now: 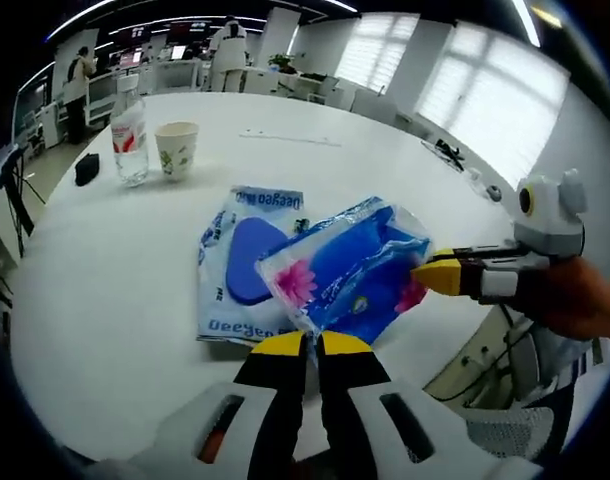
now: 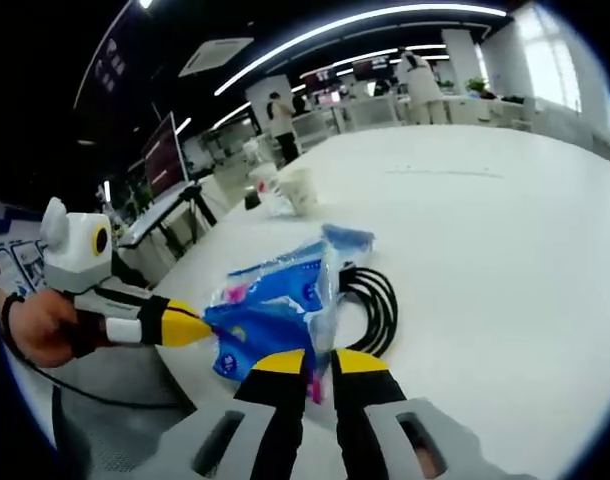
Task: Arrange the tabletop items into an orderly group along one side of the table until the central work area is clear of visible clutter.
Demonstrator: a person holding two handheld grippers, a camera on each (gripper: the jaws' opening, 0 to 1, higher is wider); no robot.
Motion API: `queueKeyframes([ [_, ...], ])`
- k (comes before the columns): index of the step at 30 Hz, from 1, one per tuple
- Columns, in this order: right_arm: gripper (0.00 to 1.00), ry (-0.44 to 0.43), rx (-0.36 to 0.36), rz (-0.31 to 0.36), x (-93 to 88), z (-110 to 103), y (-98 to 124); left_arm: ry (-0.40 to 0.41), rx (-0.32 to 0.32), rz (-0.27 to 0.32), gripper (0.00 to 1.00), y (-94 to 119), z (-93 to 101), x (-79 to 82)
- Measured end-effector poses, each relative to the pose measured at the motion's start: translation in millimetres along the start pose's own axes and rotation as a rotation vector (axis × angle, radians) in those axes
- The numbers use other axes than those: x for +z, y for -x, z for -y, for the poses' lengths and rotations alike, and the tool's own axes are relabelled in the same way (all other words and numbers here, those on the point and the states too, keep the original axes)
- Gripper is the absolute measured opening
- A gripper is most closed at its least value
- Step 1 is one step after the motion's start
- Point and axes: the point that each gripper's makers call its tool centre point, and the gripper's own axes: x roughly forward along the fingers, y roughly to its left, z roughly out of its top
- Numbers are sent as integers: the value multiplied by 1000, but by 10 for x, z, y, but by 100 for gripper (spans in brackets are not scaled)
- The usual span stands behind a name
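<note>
The right gripper (image 2: 318,372) is seen at the bottom, its yellow-tipped jaws closed on the edge of a blue plastic packet (image 2: 270,315). The left gripper (image 2: 190,326) enters from the left, held by a hand (image 2: 40,325), and its yellow tip is pressed into the same packet. A coiled black cable (image 2: 375,305) is lying on the white table (image 2: 485,230), just beside the packet. Further back a paper cup (image 2: 300,188) and a bottle (image 2: 266,186) are placed together.
</note>
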Motion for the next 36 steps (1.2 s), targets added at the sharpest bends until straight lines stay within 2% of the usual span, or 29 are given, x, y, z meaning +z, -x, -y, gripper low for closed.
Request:
queueKeyframes([
  [5,0,-28,1,-4,-9,-3,11,-18,-2,6,1,4,40,3],
  [7,0,-33,-1,-4,-37,21,-48,-19,-1,9,1,10,45,7],
  [21,0,-74,-16,-9,-33,68,16,-29,-12,28,6,52,127,8],
  [25,0,-87,-31,-12,-48,162,-33,-38,-24,29,8,58,166,2],
  [32,0,-112,-57,1,27,244,37,-38,-36,39,10,70,207,19],
  [36,0,-120,-82,12,89,400,25,-36,-33,43,9,77,185,33],
])
